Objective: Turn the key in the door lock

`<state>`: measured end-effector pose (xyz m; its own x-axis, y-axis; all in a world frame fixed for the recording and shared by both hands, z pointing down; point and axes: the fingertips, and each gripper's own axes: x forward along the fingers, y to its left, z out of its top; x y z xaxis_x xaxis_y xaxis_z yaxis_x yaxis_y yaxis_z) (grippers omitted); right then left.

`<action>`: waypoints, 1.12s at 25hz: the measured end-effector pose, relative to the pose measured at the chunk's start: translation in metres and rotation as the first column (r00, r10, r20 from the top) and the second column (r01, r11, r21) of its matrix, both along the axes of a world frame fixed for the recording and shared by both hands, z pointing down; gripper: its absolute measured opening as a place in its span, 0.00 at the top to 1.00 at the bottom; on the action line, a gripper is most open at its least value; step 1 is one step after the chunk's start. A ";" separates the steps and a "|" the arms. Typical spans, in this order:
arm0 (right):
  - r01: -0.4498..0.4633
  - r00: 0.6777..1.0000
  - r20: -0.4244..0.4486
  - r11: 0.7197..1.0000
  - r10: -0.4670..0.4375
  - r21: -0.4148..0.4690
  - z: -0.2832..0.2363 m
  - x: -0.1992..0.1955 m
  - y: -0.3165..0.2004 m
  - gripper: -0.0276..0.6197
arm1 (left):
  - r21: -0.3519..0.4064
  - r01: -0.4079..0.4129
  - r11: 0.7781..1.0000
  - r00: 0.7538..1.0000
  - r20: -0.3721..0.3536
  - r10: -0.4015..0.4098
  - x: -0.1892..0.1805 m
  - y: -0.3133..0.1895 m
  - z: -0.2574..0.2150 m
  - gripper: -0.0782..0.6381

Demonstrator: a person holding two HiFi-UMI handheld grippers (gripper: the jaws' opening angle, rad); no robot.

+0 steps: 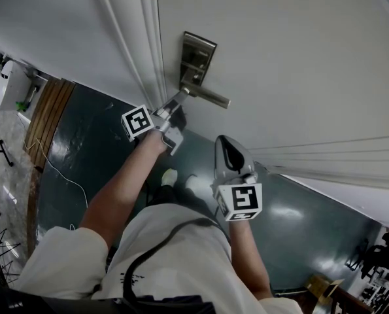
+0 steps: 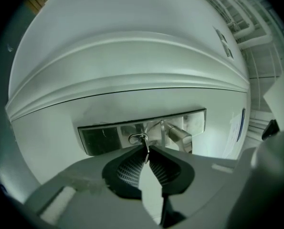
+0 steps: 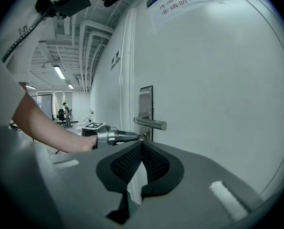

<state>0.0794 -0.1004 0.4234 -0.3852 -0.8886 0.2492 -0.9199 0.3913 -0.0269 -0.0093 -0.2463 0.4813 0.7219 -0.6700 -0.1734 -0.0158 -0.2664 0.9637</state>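
Observation:
A brushed-metal lock plate (image 1: 197, 61) with a lever handle (image 1: 210, 97) sits on the white door. My left gripper (image 1: 174, 103) reaches up to the plate just below the handle. In the left gripper view a small silver key (image 2: 144, 144) sticks out of the keyhole in the plate (image 2: 103, 137), and my left gripper (image 2: 146, 152) has its tips pinched on the key's head, beside the handle (image 2: 180, 136). My right gripper (image 1: 225, 146) hangs back from the door, lower right, shut with nothing in it (image 3: 142, 144). Its view shows the left gripper (image 3: 132, 136) at the lock (image 3: 145, 101).
The white door frame (image 1: 138, 38) runs left of the lock. Below is dark green floor (image 1: 83, 149) with a wooden board (image 1: 47, 113) and a thin white cable (image 1: 60, 172). A printed notice (image 3: 173, 1) hangs high on the door. A person stands far down the hall (image 3: 65, 111).

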 end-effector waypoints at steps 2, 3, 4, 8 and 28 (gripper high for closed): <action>-0.002 1.000 -0.001 1.000 0.002 0.000 -0.001 0.000 -0.001 0.95 | 0.018 -0.001 1.000 0.999 0.037 0.001 0.000 -0.001 0.002 0.84; -0.005 1.000 -0.001 1.000 0.005 -0.002 -0.002 -0.001 -0.002 0.95 | 0.023 0.001 1.000 0.998 0.066 -0.003 -0.001 -0.001 0.004 0.83; -0.006 1.000 0.001 1.000 0.006 -0.001 -0.003 -0.001 -0.002 0.95 | 0.026 0.004 1.000 0.996 0.091 -0.006 -0.001 -0.002 0.006 0.81; 0.000 1.000 0.010 1.000 0.000 0.008 -0.003 -0.002 -0.002 0.94 | 0.071 -0.016 0.997 0.990 0.141 0.005 -0.001 -0.002 0.002 0.75; 0.000 1.000 0.030 0.999 -0.002 0.054 -0.016 -0.003 0.007 0.95 | 0.291 -0.049 0.955 0.853 0.509 -0.111 -0.026 0.043 -0.046 0.88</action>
